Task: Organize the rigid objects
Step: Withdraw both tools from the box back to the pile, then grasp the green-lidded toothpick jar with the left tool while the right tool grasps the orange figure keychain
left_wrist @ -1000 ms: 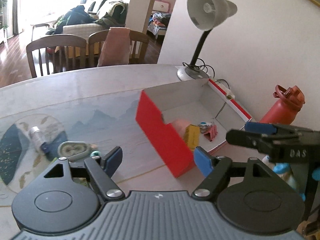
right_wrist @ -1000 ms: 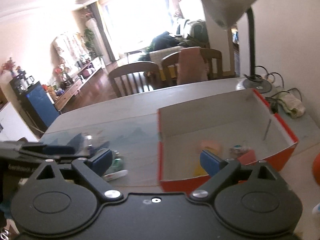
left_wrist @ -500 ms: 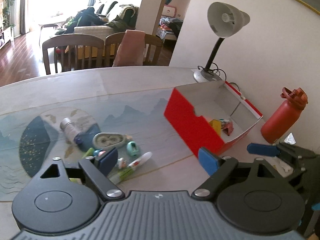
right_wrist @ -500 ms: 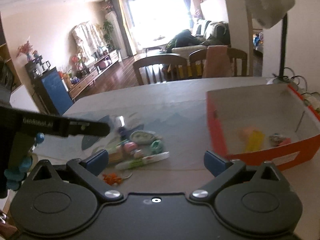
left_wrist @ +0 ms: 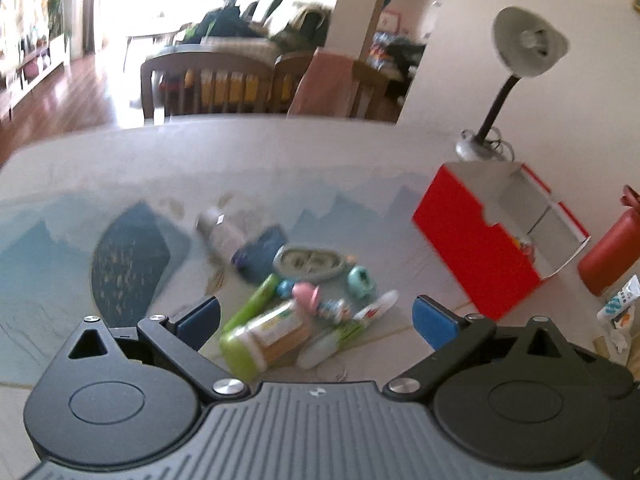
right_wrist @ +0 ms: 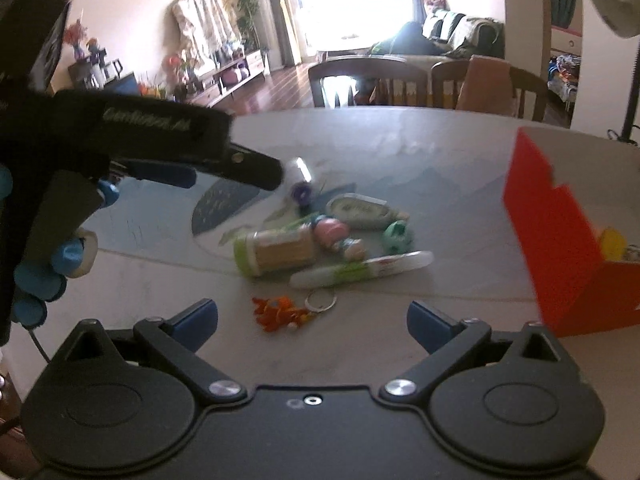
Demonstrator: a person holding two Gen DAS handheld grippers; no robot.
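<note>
The left gripper (left_wrist: 316, 314) is hovering with its blue fingers (left_wrist: 200, 320) spread wide, gripping nothing and touching nothing. Between them, at 12 o'clock, a heap of small items (left_wrist: 304, 296) is lying on the table (left_wrist: 280, 168). The red box (left_wrist: 476, 240) is sitting at 2 o'clock, well apart. The right gripper (right_wrist: 312, 318) is likewise gaping wide and empty; an orange keychain (right_wrist: 280, 314) is lying just ahead between its fingers (right_wrist: 430, 324), the box at 3 o'clock.

desk lamp (left_wrist: 520, 56), red bottle (left_wrist: 608, 256), dining chairs (left_wrist: 208, 80)
</note>
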